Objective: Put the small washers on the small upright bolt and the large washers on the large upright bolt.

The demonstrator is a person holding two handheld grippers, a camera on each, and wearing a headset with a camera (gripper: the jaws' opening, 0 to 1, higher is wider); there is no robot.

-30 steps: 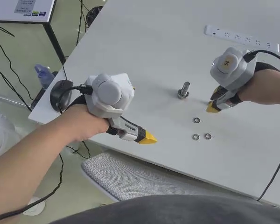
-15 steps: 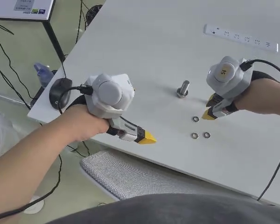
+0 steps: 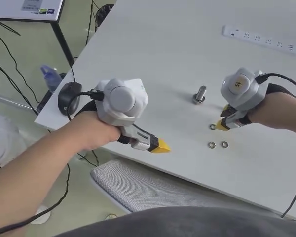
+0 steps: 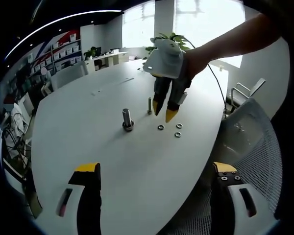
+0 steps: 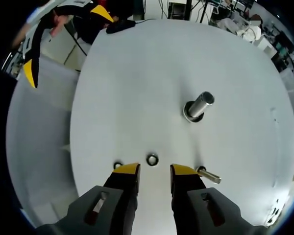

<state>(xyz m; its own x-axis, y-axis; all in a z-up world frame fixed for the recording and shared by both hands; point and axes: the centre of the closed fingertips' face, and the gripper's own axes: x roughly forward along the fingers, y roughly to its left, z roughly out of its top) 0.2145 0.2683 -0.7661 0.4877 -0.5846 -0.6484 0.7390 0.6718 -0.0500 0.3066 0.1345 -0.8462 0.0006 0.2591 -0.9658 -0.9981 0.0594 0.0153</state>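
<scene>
Wide-spread left gripper (image 4: 156, 167): nothing between the jaws, held near the table (image 3: 153, 54) edge, well apart from the work. The right gripper (image 5: 155, 169) is part-open with a narrow gap, and grips nothing. Its tips are low over the table; I cannot tell whether they touch it.

Head view: one washer (image 3: 212, 127) lies at the right gripper's tips, and two more washers (image 3: 211, 144) lie side by side nearer the person. All are flat on the table and too small to sort large from small. In the right gripper view one ring lies just ahead of the gap, and another is partly covered by a jaw's outer edge.

The large bolt (image 3: 200, 95) stands upright beyond the washers. There is a dark ring at its foot; bolt head or washer, unclear. The small bolt (image 4: 149, 105) is thin and upright, partly behind the right gripper in the left gripper view, just beside one jaw in the right's.

The power strip (image 3: 261, 39) on the far side is cut off at the frame edge. The chair (image 3: 133, 185) seat is partly under the table.
</scene>
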